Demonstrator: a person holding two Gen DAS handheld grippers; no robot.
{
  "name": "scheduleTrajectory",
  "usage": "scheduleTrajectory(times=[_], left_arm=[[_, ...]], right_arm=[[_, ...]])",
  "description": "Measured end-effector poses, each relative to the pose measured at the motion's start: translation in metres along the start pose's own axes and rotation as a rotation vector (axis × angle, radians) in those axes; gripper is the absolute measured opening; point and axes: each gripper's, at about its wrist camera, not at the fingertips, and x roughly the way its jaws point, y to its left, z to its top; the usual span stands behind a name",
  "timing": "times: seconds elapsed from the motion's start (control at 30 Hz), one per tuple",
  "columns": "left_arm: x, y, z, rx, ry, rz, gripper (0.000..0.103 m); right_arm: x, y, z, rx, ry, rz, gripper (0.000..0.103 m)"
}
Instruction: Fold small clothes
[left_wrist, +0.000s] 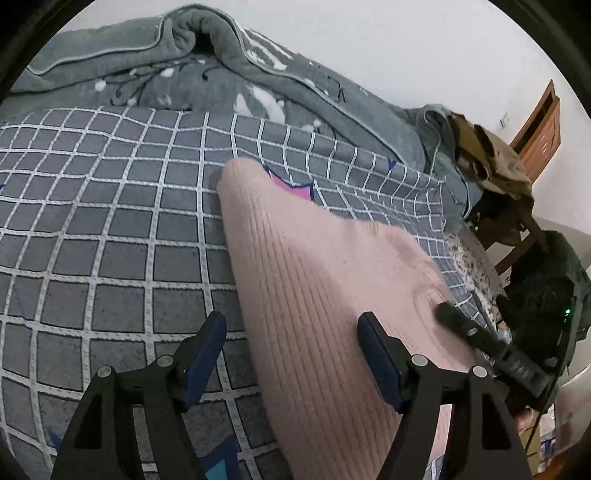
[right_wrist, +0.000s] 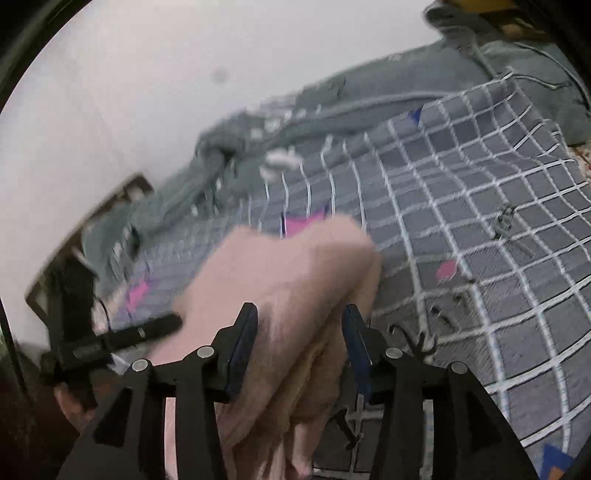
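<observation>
Right wrist view, blurred: right claw (right_wrist: 299, 332) is seemingly straddling the soft, limp pink knit (right_wrist: 295, 266), unclamped; left claw (left_wrist: 291, 345) is gaping; take its edge.

Soft, even indoor light leaves only faint shadows and no glare; the left wrist view is sharp apart from fisheye bending and black corners, while the right wrist view is smeared throughout by motion blur.

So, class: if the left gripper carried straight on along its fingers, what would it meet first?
Probably the pink knit garment: its edge lies between the open fingers of the left gripper, over the checked bedspread. Height above the cloth is unclear.
</observation>
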Motion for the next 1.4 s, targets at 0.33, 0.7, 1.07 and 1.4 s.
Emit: scheduleTrajectory(times=[0.33, 0.7, 1.07, 1.4], left_arm=[[0.014, -0.008, -0.004, -0.005, 0.011, 0.001, 0.060], [-0.008, -0.001, -0.004, -0.009, -0.053, 0.002, 0.038], [-0.075, 0.053, 0.012, -0.026, -0.177, 0.136, 0.038], [-0.070, 0.079, 0.001, -0.045, -0.126, 0.188, 0.051]], right_arm=[[0.025, -0.014, -0.006, 0.082, 0.100, -0.003, 0.065], [0.014, 0.022, 0.007, 0.078, -0.013, 0.157, 0.032], [0.052, 0.093, 0.013, 0.065, -0.015, 0.311, 0.032], [0.067, 0.121, -0.007, -0.130, 0.008, 0.028, 0.045]])
